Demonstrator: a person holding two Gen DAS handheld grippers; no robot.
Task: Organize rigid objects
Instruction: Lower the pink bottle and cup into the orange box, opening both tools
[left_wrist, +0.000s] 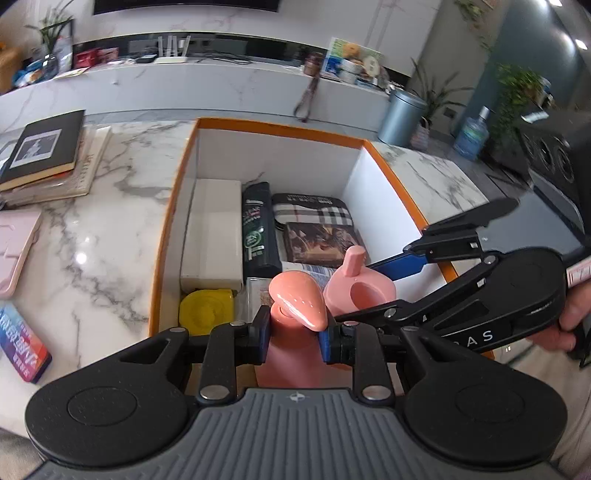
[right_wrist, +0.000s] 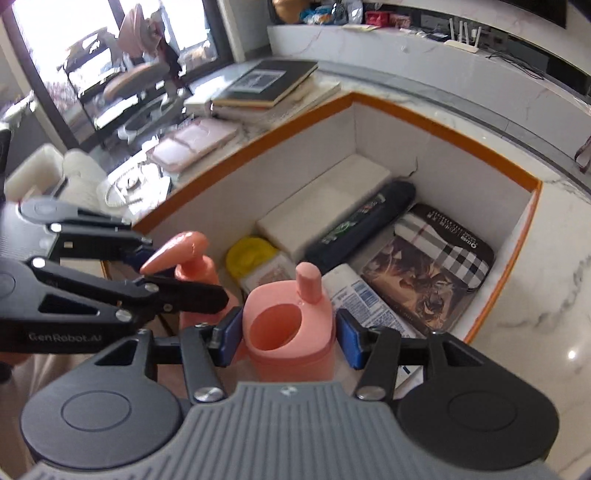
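My left gripper (left_wrist: 293, 338) is shut on a pink pump bottle (left_wrist: 291, 332), held upright over the near end of the orange-rimmed white box (left_wrist: 280, 127). The bottle also shows in the right wrist view (right_wrist: 195, 269). My right gripper (right_wrist: 286, 338) straddles a pink handled container (right_wrist: 291, 332) with a spout; its blue pads stand a little off the sides, so it looks open. That container sits beside the pump bottle (left_wrist: 360, 288). The right gripper also shows in the left wrist view (left_wrist: 417, 254).
The box (right_wrist: 443, 122) holds a white box (left_wrist: 212, 232), a dark green bottle (left_wrist: 258, 229), a plaid tin (left_wrist: 314, 208), a brown pictured box (left_wrist: 325, 245), a yellow item (left_wrist: 205, 306) and a white tube (right_wrist: 365, 299). Books (left_wrist: 44, 147), a pink case (left_wrist: 14, 251) and a colourful pack (left_wrist: 22, 336) lie on the marble table.
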